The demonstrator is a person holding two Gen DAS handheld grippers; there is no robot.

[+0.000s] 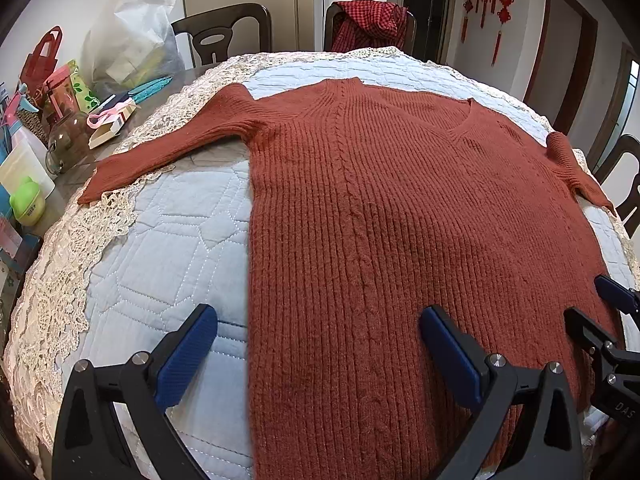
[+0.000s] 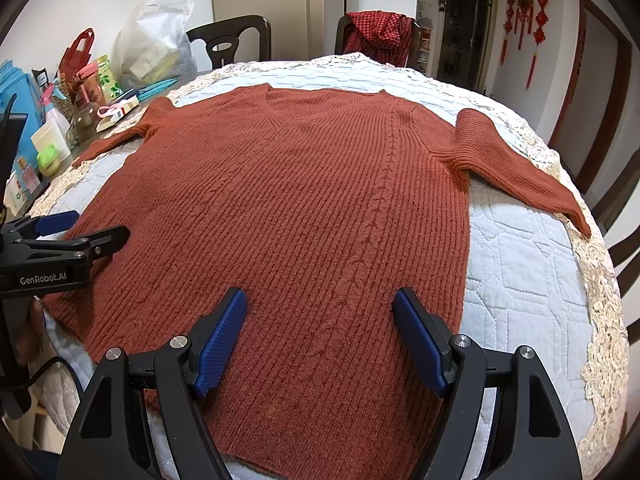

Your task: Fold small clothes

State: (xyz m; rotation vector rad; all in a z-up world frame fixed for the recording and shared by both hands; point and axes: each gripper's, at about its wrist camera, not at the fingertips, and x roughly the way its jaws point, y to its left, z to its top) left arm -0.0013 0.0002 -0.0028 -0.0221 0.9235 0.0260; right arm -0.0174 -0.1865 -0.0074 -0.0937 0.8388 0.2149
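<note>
A rust-red ribbed V-neck sweater (image 1: pixel 380 208) lies flat, front up, on a pale blue quilted cover (image 1: pixel 168 248), sleeves spread to both sides. It also shows in the right wrist view (image 2: pixel 288 208). My left gripper (image 1: pixel 318 320) is open and empty, hovering over the sweater's lower left edge. My right gripper (image 2: pixel 318 300) is open and empty over the sweater's lower right part. The right gripper shows at the right edge of the left wrist view (image 1: pixel 600 300). The left gripper shows at the left of the right wrist view (image 2: pixel 80 228).
Clutter stands at the table's left: a white plastic bag (image 1: pixel 132 40), red gift bag (image 1: pixel 42 56), glass jar (image 1: pixel 66 140), green container (image 1: pixel 28 200), small boxes. Dark chairs (image 1: pixel 228 32) stand behind; one holds a red checked cloth (image 1: pixel 368 24). Lace trim (image 1: pixel 60 280) edges the cover.
</note>
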